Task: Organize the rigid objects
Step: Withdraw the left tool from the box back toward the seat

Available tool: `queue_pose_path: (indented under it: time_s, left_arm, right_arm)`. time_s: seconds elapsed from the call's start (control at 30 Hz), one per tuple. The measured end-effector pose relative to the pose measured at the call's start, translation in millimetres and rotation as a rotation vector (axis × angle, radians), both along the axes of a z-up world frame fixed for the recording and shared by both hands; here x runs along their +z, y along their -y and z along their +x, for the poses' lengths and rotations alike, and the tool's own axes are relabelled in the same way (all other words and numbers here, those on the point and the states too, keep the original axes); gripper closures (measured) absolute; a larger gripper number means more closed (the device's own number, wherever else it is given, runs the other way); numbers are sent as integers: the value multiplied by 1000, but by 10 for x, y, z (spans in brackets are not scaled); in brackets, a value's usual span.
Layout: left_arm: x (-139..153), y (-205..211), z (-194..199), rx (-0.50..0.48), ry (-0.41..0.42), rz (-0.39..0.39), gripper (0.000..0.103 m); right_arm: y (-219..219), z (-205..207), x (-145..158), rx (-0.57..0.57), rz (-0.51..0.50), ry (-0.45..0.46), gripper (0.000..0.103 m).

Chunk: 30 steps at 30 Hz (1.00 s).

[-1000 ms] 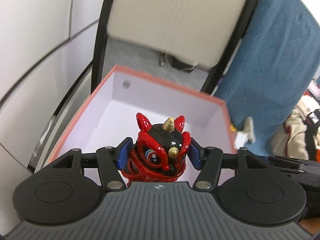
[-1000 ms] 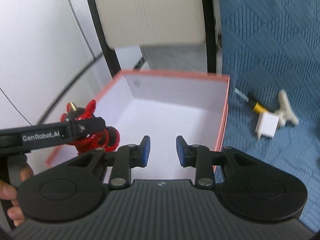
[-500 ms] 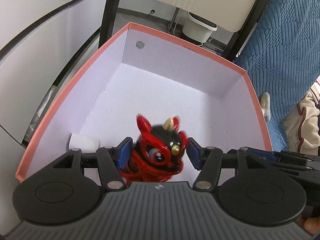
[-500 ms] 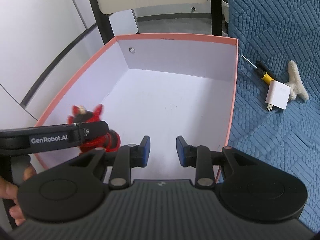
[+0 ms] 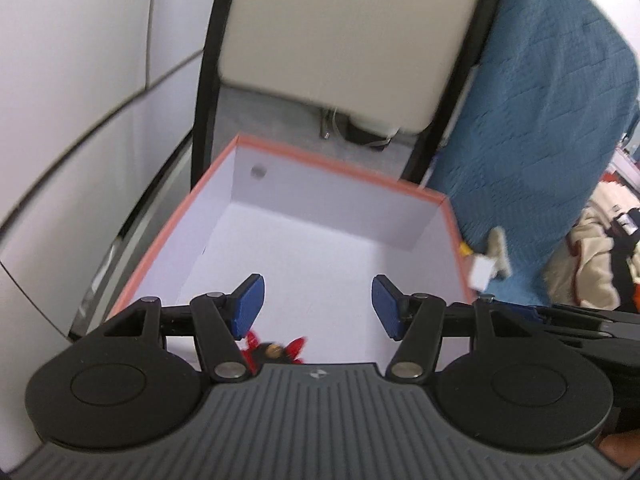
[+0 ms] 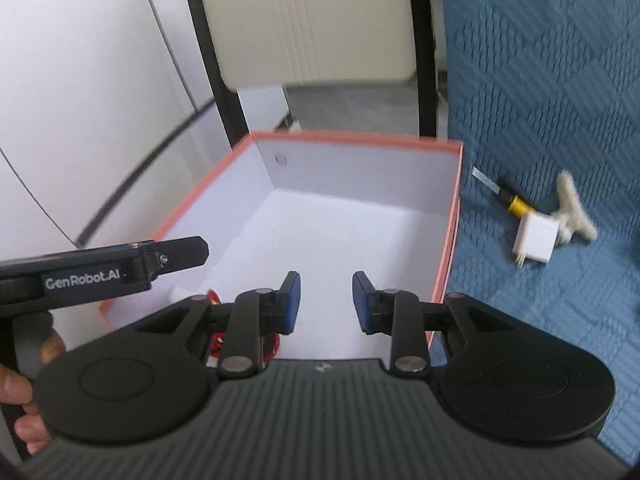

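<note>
Red-and-black glossy lion figurine (image 5: 276, 350), clamped half a second before, now lay in the salmon-rimmed white cardboard box (image 5: 336, 168) below the left gripper (image 5: 318, 306), whose blue pads stood apart, empty. Right view alone showed one white plug adapter (image 6: 536, 240), one yellow-handled screwdriver (image 6: 514, 202), and the right gripper (image 6: 326, 302) narrowly parted, holding nothing.

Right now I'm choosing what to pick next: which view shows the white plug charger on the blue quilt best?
The right wrist view: the white plug charger lies unobstructed, prongs visible. The left wrist view shows only a blurred corner beyond the box rim.
</note>
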<state>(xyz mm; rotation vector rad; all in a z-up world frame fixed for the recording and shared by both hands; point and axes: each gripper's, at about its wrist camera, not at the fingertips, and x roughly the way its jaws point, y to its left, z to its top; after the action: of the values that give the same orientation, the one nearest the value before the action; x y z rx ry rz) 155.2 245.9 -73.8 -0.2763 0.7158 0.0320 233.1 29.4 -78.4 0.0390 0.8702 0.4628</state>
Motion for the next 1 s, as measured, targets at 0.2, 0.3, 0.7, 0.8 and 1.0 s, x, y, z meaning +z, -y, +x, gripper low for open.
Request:
queue_pose_path:
  time_s: [0.2,0.3,0.7,0.8,1.0]
  left_arm:
    - [433,234,-234,1,91,-14,38]
    - [607,395,-366,-7,126,-23,38]
    - [848,1193,-675,-79,178,-53,38]
    - [825,1360,-725,-93,176,-51,38]
    - [695,1674,-754,-125,155,-41,38]
  right_arm:
    - [235,-176,355,2,44,102,71]
    - [399,-265,492,2,74,131,71]
    - [1114,-597,787,-43,89,208,71]
    - [1289,-638,773,-59,84,210,71]
    - [1632,-738,711,-90,88,202,71]
